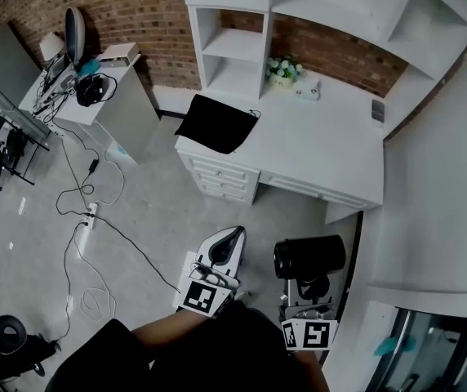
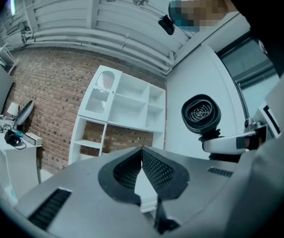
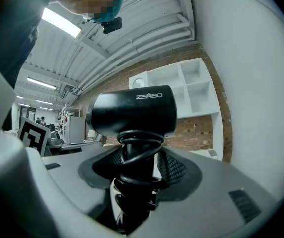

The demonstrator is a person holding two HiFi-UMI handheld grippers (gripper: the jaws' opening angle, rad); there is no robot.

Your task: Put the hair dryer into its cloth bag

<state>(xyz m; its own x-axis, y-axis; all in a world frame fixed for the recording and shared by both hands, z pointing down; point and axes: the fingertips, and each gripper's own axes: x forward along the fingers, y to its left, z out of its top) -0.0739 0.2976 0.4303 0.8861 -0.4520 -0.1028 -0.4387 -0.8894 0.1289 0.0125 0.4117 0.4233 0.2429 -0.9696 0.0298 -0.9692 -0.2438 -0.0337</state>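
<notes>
While the right gripper (image 3: 138,167) clamps the hair dryer (image 3: 132,112) by its cord-wrapped handle, the left gripper (image 2: 142,157) beside it is closed, empty (cloth bag (image 1: 215,122) well ahead).

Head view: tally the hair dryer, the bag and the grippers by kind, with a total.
hair dryer: 1
bag: 1
grippers: 2 (left gripper shut and empty, right gripper shut on the hair dryer)
Total: 4

Left gripper (image 1: 233,237) closed, empty; right gripper (image 1: 305,287) clamped on hair dryer (image 1: 309,256); both level.
</notes>
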